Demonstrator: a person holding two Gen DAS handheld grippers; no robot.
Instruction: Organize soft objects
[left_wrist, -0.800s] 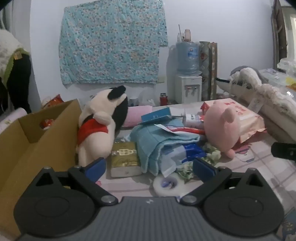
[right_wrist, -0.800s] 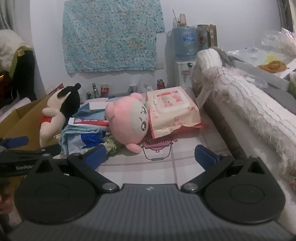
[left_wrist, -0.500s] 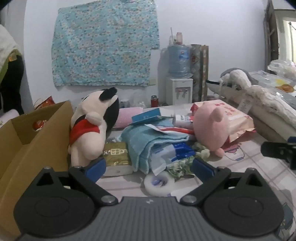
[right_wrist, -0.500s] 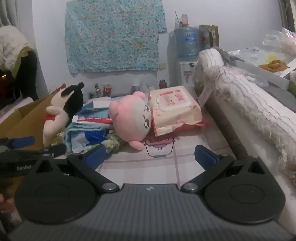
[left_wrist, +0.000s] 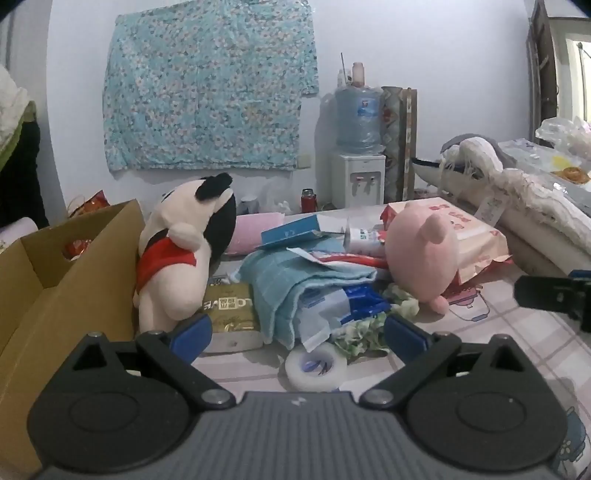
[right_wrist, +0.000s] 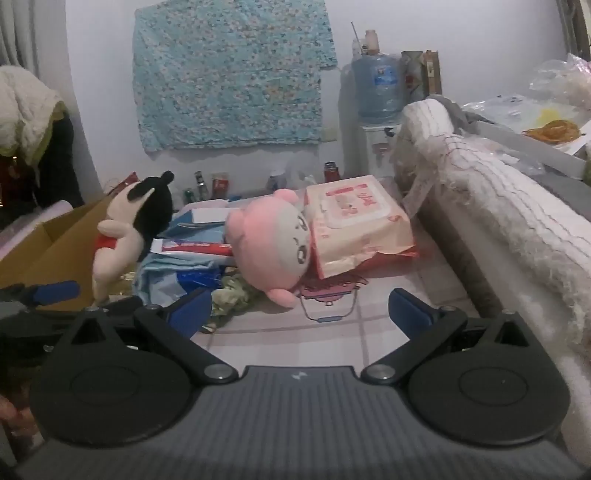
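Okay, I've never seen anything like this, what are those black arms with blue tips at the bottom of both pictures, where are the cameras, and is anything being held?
There is no robot here. A person holds a hand tool in each hand, each with two fingers and a wide-angle camera looking forward along them. The black arms with blue pads are those fingers.

One picture comes from the left gripper, the other from the right gripper. Both stand wide open and hold nothing.

On the checked table lies a cluttered pile: a pink plush on its side against a pack of wipes, a cream and black plush upright beside an open cardboard box, a blue towel, a roll of tape and assorted packets.

The dark bar at the left picture's right edge is the other gripper.
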